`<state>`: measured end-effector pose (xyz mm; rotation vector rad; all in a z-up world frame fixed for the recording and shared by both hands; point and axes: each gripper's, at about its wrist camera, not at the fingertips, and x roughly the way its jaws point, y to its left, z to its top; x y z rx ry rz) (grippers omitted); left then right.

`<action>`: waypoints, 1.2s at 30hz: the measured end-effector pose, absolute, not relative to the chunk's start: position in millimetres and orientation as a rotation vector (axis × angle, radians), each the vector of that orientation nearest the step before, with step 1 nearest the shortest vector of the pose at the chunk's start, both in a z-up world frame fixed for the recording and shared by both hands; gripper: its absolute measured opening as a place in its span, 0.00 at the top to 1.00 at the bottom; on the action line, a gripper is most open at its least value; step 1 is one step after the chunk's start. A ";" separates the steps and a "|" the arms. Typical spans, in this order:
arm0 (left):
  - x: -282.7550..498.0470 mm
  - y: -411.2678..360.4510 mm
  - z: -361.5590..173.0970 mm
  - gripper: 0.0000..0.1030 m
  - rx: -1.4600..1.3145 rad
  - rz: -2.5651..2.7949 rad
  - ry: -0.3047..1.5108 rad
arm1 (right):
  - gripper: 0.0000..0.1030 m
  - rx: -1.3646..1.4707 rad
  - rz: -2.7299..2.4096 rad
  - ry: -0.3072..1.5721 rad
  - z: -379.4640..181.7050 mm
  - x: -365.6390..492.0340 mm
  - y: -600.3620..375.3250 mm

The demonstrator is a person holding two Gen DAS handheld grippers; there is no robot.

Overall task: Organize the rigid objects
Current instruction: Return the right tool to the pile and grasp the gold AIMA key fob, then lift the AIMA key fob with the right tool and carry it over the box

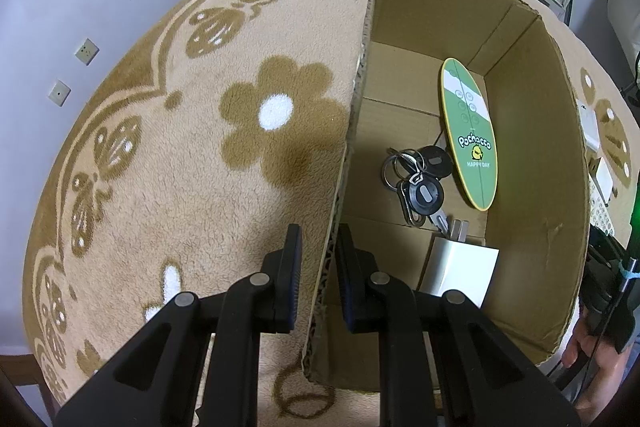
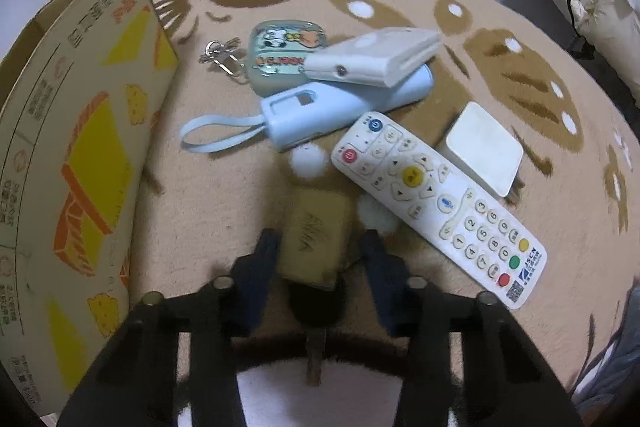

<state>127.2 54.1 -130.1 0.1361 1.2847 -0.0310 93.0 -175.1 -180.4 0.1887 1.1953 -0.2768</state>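
A tan fleece blanket [image 1: 168,155] printed with brown flowers and butterflies covers the worktop, with shelves and a pale wall behind it.

From the left wrist, the left claw [image 1: 318,263] is pinched nearly closed on the near wall of an open cardboard box [image 1: 532,155], one finger outside the wall and one inside, steadying it. Already in the box lie a bunch of keys [image 1: 416,183] with black fobs, a green oval card [image 1: 470,131] leaning against the far side, and a white charger plug [image 1: 460,267] just beside the keys. At the right edge a hand [image 1: 580,347] shows, holding the other tool.

From the right wrist, the box's printed outer side stands at the left, and the unsorted things lie on the blanket beside it. The right claw [image 2: 318,243] is narrowed around a tan rectangular block [image 2: 316,239] with a dark end; the picture is blurred there, so I cannot tell whether the pads press it yet. Beyond it lie a white remote control [image 2: 440,211], a white square box [image 2: 484,151] touching the remote's far side, a pale blue case [image 2: 344,111] with a wrist loop, a white folded gadget [image 2: 376,59] resting across that case, and a cartoon-printed tag [image 2: 280,55] with a metal key ring [image 2: 220,55].

By my count three items are packed and six remain outside, so the job looks about a third done; the tan block seems next in line.
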 end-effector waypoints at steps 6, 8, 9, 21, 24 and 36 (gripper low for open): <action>127.0 53.6 -129.6 0.84 0.133 -0.032 1.285 | 0.62 0.223 -0.269 1.186 -178.3 90.6 -180.3; 127.0 53.7 -129.3 0.84 0.134 -0.032 1.285 | 0.62 0.246 -0.266 1.176 -176.6 90.3 -183.1; 127.1 53.8 -129.6 0.84 0.133 -0.032 1.286 | 0.62 0.253 -0.266 1.170 -175.3 90.1 -183.8; 126.8 53.5 -130.2 0.85 0.131 -0.033 1.286 | 0.62 0.290 -0.219 1.102 -150.3 93.9 -184.7; 127.0 54.3 -130.3 0.85 0.130 -0.032 1.285 | 0.62 0.312 -0.204 1.086 -143.6 93.2 -185.5; 127.5 54.0 -130.9 0.87 0.127 -0.033 1.287 | 0.62 0.254 -0.158 0.946 -89.8 98.4 -178.7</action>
